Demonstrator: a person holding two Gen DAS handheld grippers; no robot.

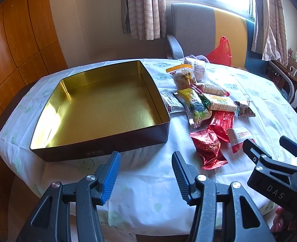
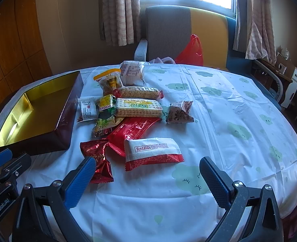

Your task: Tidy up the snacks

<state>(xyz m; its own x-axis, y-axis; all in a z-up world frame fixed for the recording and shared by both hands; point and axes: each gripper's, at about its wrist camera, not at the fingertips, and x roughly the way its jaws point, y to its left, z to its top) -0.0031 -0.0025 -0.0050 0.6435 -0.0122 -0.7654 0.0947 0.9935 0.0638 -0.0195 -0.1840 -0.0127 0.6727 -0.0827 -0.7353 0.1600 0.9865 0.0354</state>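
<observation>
A square tin (image 1: 100, 151) with a gold inside stands empty at the table's left; it also shows in the right wrist view (image 2: 67, 125). A pile of wrapped snacks lies to its right: a white and red packet (image 2: 152, 151), a crinkled red packet (image 2: 100, 159), a long red packet (image 2: 132, 131), a cracker pack (image 2: 138, 107), a green and yellow bag (image 2: 106, 113). My left gripper (image 1: 146, 175) is open and empty, in front of the tin. My right gripper (image 2: 148, 181) is open and empty, just before the white and red packet.
The table (image 2: 229, 111) has a white cloth with green cloud prints. A grey, yellow and blue chair (image 2: 168, 32) with a red plastic bag (image 2: 190, 50) stands behind it. Wooden cupboards are at the left, a curtained window at the back.
</observation>
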